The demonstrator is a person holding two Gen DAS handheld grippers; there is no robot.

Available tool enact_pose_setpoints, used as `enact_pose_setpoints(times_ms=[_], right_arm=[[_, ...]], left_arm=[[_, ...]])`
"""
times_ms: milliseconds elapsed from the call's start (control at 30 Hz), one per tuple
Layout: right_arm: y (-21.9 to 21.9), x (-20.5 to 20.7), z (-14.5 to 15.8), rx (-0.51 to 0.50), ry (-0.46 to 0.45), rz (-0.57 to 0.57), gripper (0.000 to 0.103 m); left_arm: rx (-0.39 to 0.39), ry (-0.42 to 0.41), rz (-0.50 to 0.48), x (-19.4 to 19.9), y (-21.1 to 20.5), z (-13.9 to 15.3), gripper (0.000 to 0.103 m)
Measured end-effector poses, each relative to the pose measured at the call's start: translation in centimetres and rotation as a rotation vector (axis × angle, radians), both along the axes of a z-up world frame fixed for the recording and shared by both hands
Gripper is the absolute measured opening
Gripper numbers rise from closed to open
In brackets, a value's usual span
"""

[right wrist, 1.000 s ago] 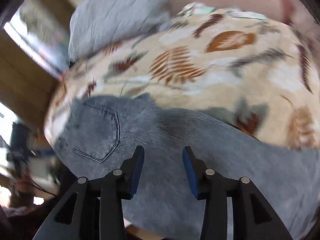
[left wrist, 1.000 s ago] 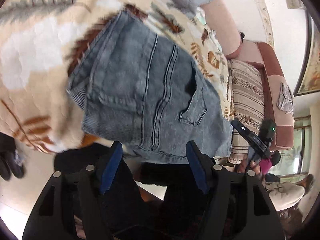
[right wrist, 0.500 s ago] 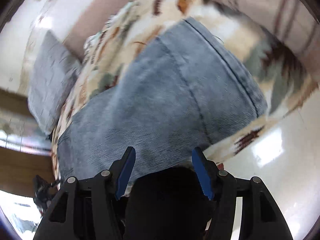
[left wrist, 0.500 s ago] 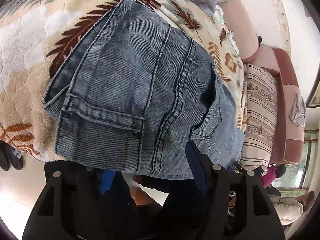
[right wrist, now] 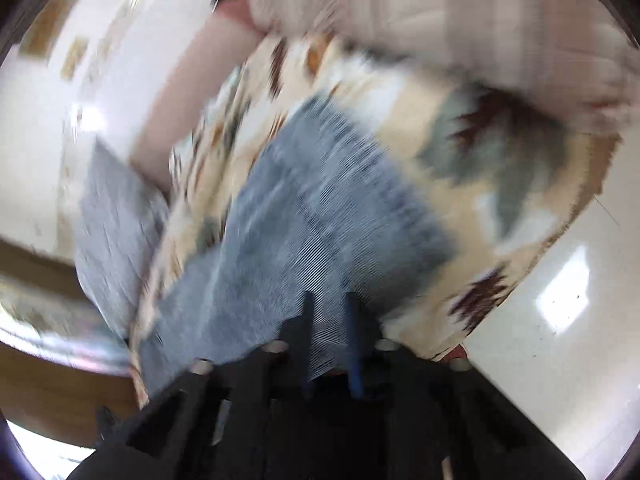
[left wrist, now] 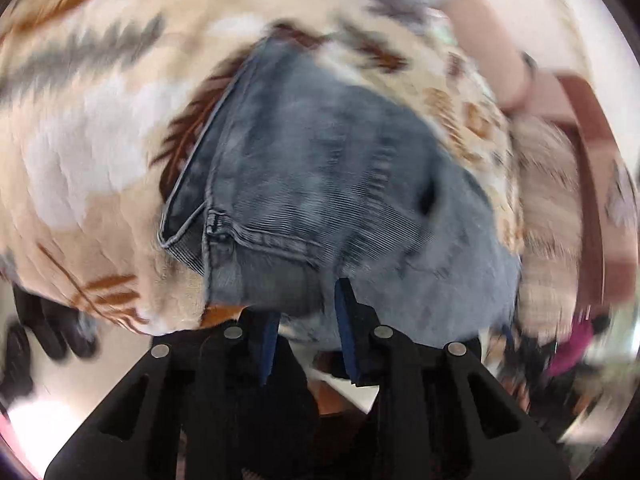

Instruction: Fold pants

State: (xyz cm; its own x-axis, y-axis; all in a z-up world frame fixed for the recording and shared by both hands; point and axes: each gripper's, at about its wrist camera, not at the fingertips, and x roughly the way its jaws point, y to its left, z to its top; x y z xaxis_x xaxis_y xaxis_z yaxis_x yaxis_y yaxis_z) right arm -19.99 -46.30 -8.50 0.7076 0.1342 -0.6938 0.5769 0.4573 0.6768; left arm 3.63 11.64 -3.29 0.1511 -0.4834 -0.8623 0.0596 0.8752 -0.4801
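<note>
Denim pants pinched in both tongs, left, right; waistband seam only in left view.

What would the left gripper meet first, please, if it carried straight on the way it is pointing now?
The jeans. The left gripper already has its fingertips at their near edge, denim between them, with the patterned blanket underneath. Blur makes the grip hard to judge.

Pants flat on blanket, near edge between left gripper fingers at 6 o'clock; right gripper at other end; cushion at 9, floor at 4.
</note>
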Motion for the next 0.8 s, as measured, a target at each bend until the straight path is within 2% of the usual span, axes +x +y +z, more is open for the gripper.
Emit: enact_pose_setpoints(times_ms=[33, 133, 167, 233, 333, 400, 500, 567, 667, 733, 800], right_arm=[[-0.4, -0.6, -0.3, 0.007, -0.005, -0.023, 0.039], [-0.9, -1.4, -1.8, 0.032, 0.005, -0.059, 0.045], [-1.0, -1.4, -2.6, 0.054, 0.007, -0.068, 0.045], [-1.0, -1.0, -3.9, 0.099, -0.014, -0.082, 0.046], [-0.8, -0.4, -5.3, 0.127, -0.067, -0.087, 0.048], [-0.9, -0.4, -5.6, 0.127, -0.094, -0.095, 0.049], [-0.9, -1.2, -5.4, 0.138, -0.221, -0.096, 0.041], [-1.2, -1.6, -5.2, 0.152, -0.277, -0.087, 0.042], [-1.7, -1.7, -5.8, 0.117, -0.209, -0.085, 0.043], [-2.0, -2.2, -6.4, 0.139, -0.210, -0.093, 0.043], [-1.9, -2.4, -6.3, 0.118, -0.206, -0.085, 0.044]], left_arm=[[0.006, -0.031, -0.041, -0.4, -0.3, 1.3, 0.028], [0.039, -0.144, -0.139, -1.1, -2.2, 5.3, 0.055], [0.053, -0.179, -0.165, -0.9, -3.5, 6.5, 0.060], [0.058, -0.211, -0.235, -0.2, -6.9, 8.1, 0.063], [0.077, -0.198, -0.346, 1.4, -12.9, 8.4, 0.064], [0.093, -0.172, -0.438, 2.2, -18.6, 8.2, 0.064], [0.128, -0.157, -0.581, 2.1, -27.4, 7.9, 0.064], [0.168, -0.162, -0.683, 1.8, -33.7, 7.1, 0.064], [0.216, -0.163, -0.791, 0.8, -41.2, 6.1, 0.064], [0.224, -0.151, -0.838, 0.1, -45.6, 5.2, 0.064], [0.212, -0.127, -0.864, 0.0, -49.8, 4.3, 0.064]])
